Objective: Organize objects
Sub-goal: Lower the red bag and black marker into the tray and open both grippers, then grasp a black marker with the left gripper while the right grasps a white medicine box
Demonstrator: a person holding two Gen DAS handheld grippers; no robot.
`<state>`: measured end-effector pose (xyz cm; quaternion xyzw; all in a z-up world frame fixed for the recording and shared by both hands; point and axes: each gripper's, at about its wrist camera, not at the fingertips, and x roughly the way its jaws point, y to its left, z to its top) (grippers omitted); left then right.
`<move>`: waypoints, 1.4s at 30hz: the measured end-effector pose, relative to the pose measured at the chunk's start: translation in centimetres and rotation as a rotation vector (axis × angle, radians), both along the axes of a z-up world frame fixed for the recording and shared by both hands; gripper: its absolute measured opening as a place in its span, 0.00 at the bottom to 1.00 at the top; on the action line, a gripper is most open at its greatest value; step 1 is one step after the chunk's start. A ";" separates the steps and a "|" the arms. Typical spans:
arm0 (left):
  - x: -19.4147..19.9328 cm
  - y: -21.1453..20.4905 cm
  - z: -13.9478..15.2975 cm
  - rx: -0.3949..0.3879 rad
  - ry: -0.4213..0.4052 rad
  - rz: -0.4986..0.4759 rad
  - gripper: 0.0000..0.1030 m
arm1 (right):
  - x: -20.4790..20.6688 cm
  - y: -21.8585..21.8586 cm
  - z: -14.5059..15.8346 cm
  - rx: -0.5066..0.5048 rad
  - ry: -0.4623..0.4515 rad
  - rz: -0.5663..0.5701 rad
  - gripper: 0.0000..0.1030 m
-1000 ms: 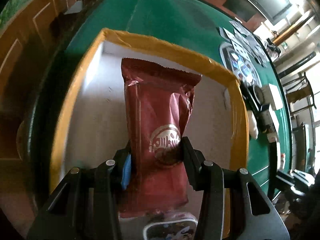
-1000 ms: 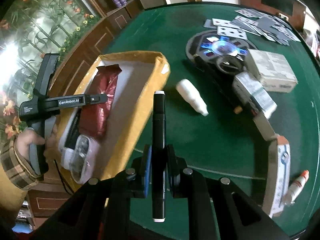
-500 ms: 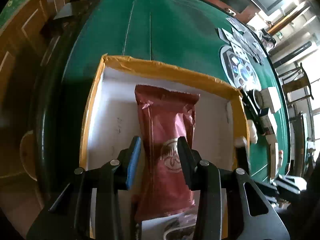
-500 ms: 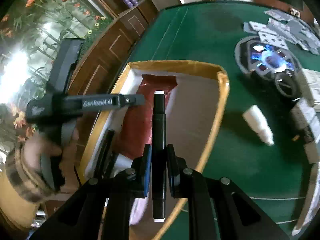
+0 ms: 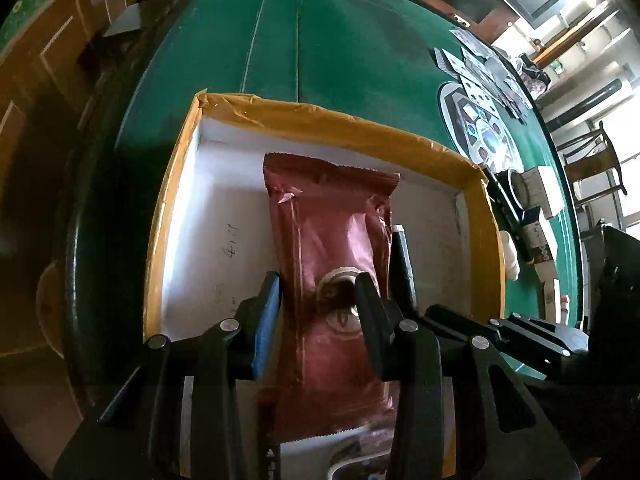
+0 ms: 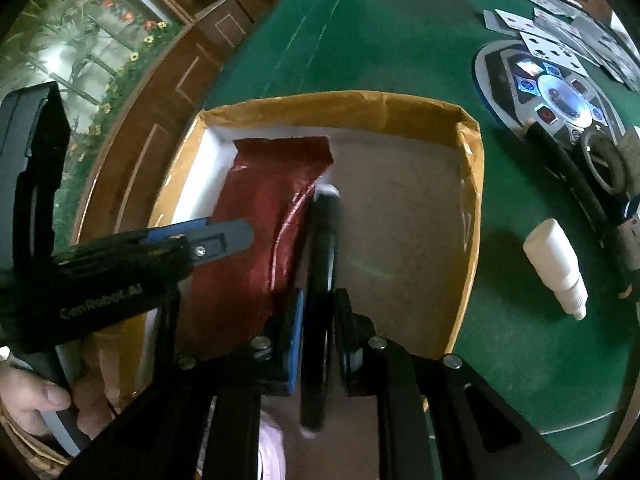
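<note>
Sorting: marker going into the box (image 6: 472,184) on the table (image 6: 400,40).
Right claw (image 6: 318,344): clamped on the black marker (image 6: 322,264), angled down beside the red packet (image 5: 336,248).
Left claw (image 5: 316,312): parted above that packet, not gripping it.
Bottle (image 6: 556,268): still outside, probably next.

The right gripper (image 6: 318,336) has carried its black marker (image 6: 322,276) from above the green table to over the box (image 6: 468,208), just beside the red packet (image 6: 256,240). The left gripper (image 5: 316,316) has let go of that packet, which lies below its parted fingers.
</note>
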<state>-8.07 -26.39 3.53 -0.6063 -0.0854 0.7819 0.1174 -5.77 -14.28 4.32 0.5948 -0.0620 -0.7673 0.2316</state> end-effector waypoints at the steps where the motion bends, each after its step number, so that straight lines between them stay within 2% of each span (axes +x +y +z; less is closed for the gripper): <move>1: 0.0 0.0 0.1 -0.002 0.000 0.004 0.36 | 0.0 0.2 0.1 -0.006 -0.002 -0.002 0.15; 3: 0.3 0.2 0.6 -0.011 0.007 0.013 0.37 | 0.3 0.7 0.5 -0.020 0.001 -0.009 0.16; 4: 0.3 0.3 0.8 -0.016 0.010 0.015 0.37 | 0.5 1.2 0.9 -0.032 0.014 -0.015 0.26; 5: 0.5 0.5 1.2 -0.020 0.015 0.017 0.39 | 0.7 1.7 1.4 -0.047 0.029 -0.021 0.41; 7: 0.8 0.8 1.8 -0.015 0.023 0.021 0.42 | 1.2 2.6 2.6 -0.081 0.060 -0.030 0.51; 9: 1.1 1.4 2.7 0.006 0.030 0.034 0.45 | 2.0 4.2 3.8 -0.109 0.096 -0.033 0.52; 11: 1.5 2.3 3.5 0.020 0.036 0.041 0.54 | 2.8 5.9 4.5 -0.122 0.120 -0.043 0.62; 14: 1.9 4.5 4.6 0.051 0.040 0.028 0.56 | 4.0 9.3 4.6 -0.130 0.134 -0.092 0.71; 21: 1.6 12.9 6.2 0.072 0.031 -0.068 0.56 | 6.2 18.1 2.4 -0.077 0.089 -0.227 0.72; 27: -0.5 19.8 5.4 0.052 -0.010 -0.132 0.56 | 7.2 23.6 2.9 -0.086 0.104 -0.320 0.72; 33: -4.0 22.9 2.6 0.033 -0.104 -0.063 0.56 | 8.3 27.6 3.4 -0.093 0.113 -0.395 0.72; 38: -5.8 24.4 0.2 0.021 -0.150 -0.015 0.56 | 9.3 30.1 3.7 -0.094 0.125 -0.448 0.72; 42: -6.5 25.1 -1.0 0.018 -0.151 0.012 0.56 | 10.0 31.9 3.8 -0.094 0.127 -0.484 0.72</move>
